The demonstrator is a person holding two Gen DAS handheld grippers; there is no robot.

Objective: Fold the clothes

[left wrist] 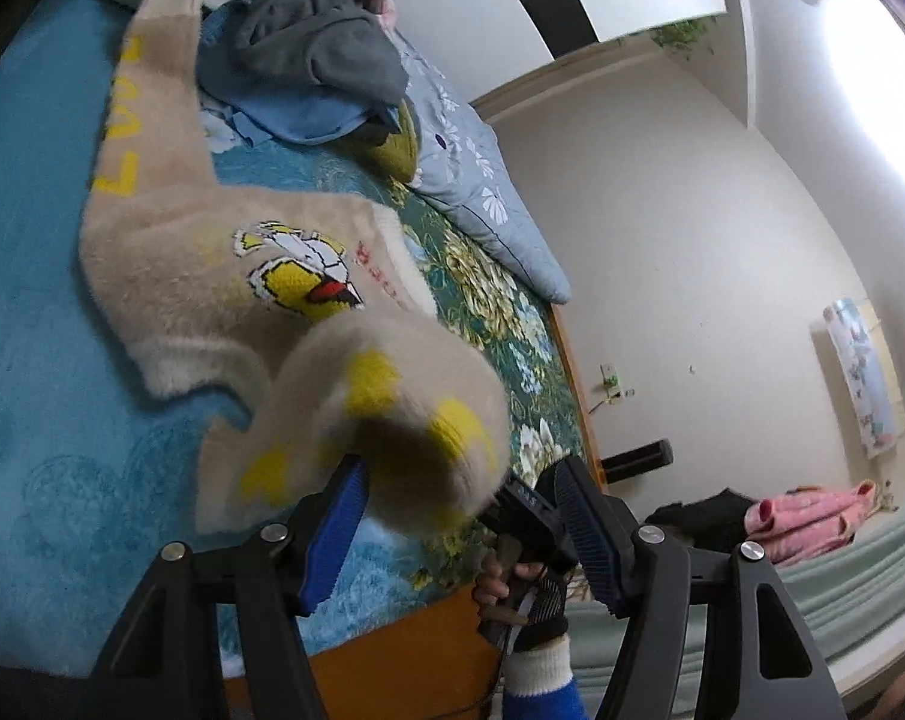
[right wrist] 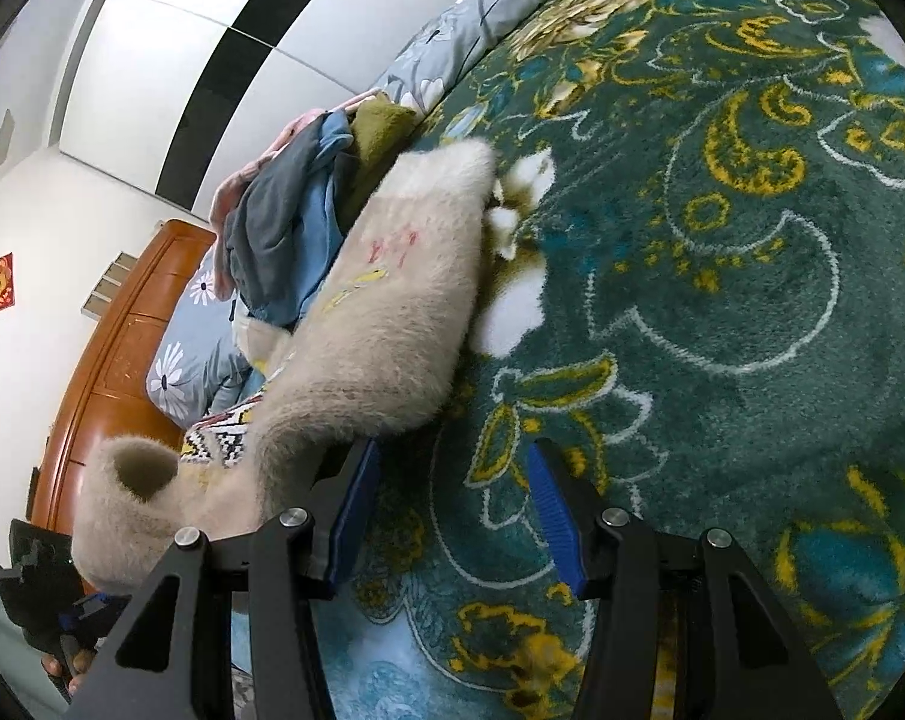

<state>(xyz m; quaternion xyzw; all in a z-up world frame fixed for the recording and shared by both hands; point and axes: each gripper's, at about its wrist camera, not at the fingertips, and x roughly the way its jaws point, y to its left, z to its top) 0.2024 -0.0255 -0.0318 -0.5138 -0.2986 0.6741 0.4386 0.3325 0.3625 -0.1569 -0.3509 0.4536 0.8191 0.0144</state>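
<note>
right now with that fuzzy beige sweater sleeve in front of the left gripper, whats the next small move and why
Probably close the left gripper on the sleeve cuff: its jaws stand open with the cuff just ahead of the pads and nothing clamped. The beige sweater lies unfolded on the bed cover, and the right gripper is open over bare cover.

Beige sweater (left wrist: 212, 276) with yellow letters and duck; teal, gold-flowered blanket (right wrist: 722, 312); blue pads (right wrist: 551, 507); grey-blue pile (left wrist: 308, 66) beyond.

Left gripper (left wrist: 461, 516) with jaws spread wide apart, blue pads (left wrist: 332, 534) facing inward. Right gripper (right wrist: 449, 510) also spread wide, nothing between its fingers. Right hand (left wrist: 515, 588) gloved, wrapped around a handle.
</note>
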